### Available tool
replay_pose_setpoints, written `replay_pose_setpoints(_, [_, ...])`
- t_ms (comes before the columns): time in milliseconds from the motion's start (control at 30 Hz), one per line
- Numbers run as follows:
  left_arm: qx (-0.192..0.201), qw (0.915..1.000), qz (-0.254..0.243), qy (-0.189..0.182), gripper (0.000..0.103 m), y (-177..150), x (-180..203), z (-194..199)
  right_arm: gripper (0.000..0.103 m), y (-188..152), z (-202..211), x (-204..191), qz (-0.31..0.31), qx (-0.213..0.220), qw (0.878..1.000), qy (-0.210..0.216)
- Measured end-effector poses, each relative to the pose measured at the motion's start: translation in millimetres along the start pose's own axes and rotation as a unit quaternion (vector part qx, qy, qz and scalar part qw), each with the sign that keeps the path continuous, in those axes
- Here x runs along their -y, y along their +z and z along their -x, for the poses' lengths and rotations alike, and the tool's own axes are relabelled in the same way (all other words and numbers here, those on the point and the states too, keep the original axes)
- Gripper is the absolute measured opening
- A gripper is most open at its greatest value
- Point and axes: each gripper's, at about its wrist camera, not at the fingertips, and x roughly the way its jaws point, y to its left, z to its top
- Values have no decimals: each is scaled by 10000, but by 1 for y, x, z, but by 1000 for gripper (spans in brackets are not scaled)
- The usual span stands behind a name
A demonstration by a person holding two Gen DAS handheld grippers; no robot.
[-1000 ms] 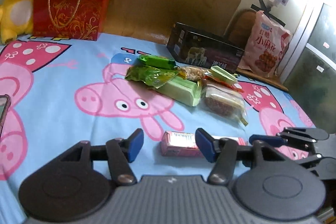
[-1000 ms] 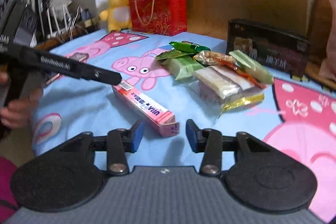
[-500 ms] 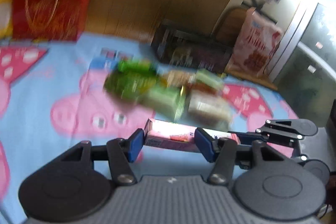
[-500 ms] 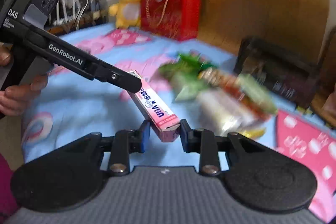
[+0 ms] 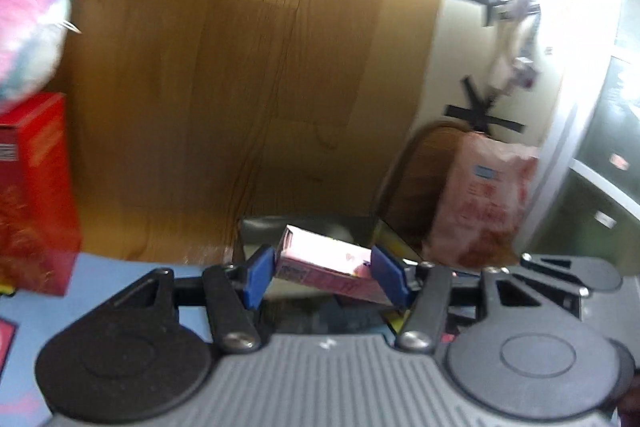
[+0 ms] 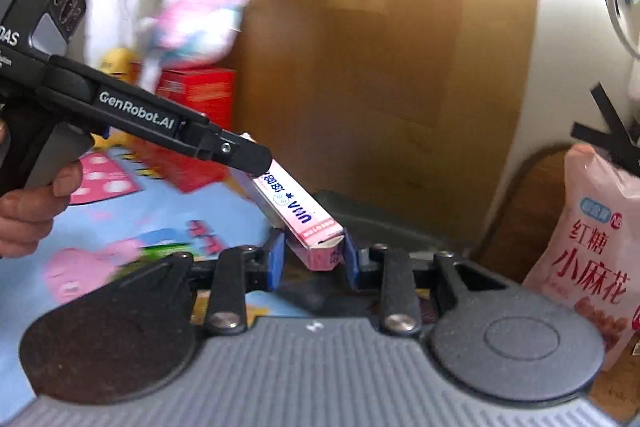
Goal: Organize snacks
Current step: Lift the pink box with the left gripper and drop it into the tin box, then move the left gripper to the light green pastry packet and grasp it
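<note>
Pink, long snack box (image 6: 298,213), one only, blue lettering, lifted above black tray (image 5: 312,227); clamped at opposite ends by left tongs (image 5: 325,274) and right tongs (image 6: 311,259). One pink snack bag (image 6: 592,251) nearby.

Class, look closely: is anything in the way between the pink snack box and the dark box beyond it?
Nothing visible: both grippers, left and right, hold the pink snack box above the dark box.

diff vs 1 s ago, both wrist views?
The pink box, lying on the sheet before, is now clamped at both ends, by the left tongs and right tongs, and lifted toward the dark box. Red gift bag and plush toy unmoved.
</note>
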Motion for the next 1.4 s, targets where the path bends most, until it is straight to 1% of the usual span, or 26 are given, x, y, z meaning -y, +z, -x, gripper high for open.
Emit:
replay_pose_setpoints(100, [-107, 9998, 101, 114, 54, 7, -5, -44, 36, -9, -29, 20, -210, -74, 9997, -135])
replay_pose_setpoints(167, [-205, 9994, 215, 158, 54, 8, -10, -67, 36, -13, -43, 27, -245, -132, 9995, -169])
replay_pose_setpoints(267, [-327, 9987, 323, 205, 54, 6, -18, -93, 39, -18, -63, 37, -217, -210, 9992, -244])
replay_pose_setpoints(300, [-359, 9986, 319, 244, 52, 5, -19, -100, 42, -20, -66, 39, -210, -203, 9990, -339])
replay_pose_setpoints(333, [-371, 9983, 284, 337, 55, 4, -18, -105, 43, -17, -69, 37, -208, -197, 9987, -429])
replay_pose_setpoints(400, [-343, 9976, 144, 576, 64, 1, -15, -111, 43, -19, -68, 40, -283, -186, 9985, -437])
replay_pose_setpoints(433, [-326, 9975, 92, 619, 64, -1, -14, -111, 43, -19, -64, 39, -326, -171, 9983, -442])
replay_pose_setpoints(500, [-299, 9975, 32, 643, 64, -5, -14, -105, 43, -19, -56, 38, -467, -146, 9979, -433])
replay_pose_setpoints(567, [-243, 9977, 51, 624, 64, -9, -15, -89, 43, -20, -44, 34, -686, -121, 9970, -345])
replay_pose_setpoints(633, [-164, 9985, 95, 523, 67, -16, -20, -65, 43, -25, -27, 26, -842, -133, 9961, -205])
replay_pose_setpoints(700, [-134, 9988, 158, 443, 67, -26, -28, -36, 43, -32, -5, 17, -1022, -142, 9947, -40])
replay_pose_setpoints(800, [-188, 9987, 229, 426, 67, -51, -41, 4, 43, -49, 21, -2, -1181, -166, 9925, 253])
replay_pose_setpoints(900, [-312, 9981, 331, 413, 67, -78, -52, 33, 48, -69, 38, -27, -1185, -287, 9913, 496])
replay_pose_setpoints(967, [-395, 9981, 327, 342, 67, -95, -54, 50, 48, -78, 40, -41, -1098, -368, 9918, 532])
replay_pose_setpoints(1033, [-479, 9981, 267, 265, 67, -112, -53, 64, 48, -81, 39, -51, -903, -453, 9936, 513])
replay_pose_setpoints(1100, [-568, 9976, 283, 264, 67, -120, -52, 69, 49, -76, 31, -52, -838, -481, 9946, 368])
replay_pose_setpoints(1167, [-646, 9968, 420, 198, 67, -125, -50, 70, 52, -72, 21, -43, -1028, -534, 9926, 363])
replay_pose_setpoints(1200, [-687, 9963, 509, 121, 67, -127, -50, 70, 60, -69, 12, -36, -1194, -591, 9903, 394])
replay_pose_setpoints(1233, [-722, 9956, 593, 46, 67, -128, -48, 68, 64, -69, 9, -29, -1401, -625, 9874, 396])
replay_pose_setpoints(1267, [-744, 9950, 662, -31, 67, -128, -46, 67, 65, -70, 5, -22, -1681, -659, 9826, 431])
replay_pose_setpoints(1333, [-767, 9938, 769, -224, 67, -127, -42, 68, 65, -75, -4, -5, -2324, -751, 9678, 612])
replay_pose_setpoints(1400, [-831, 9921, 823, -450, 67, -122, -34, 61, 65, -82, -7, 9, -2826, -776, 9539, 645])
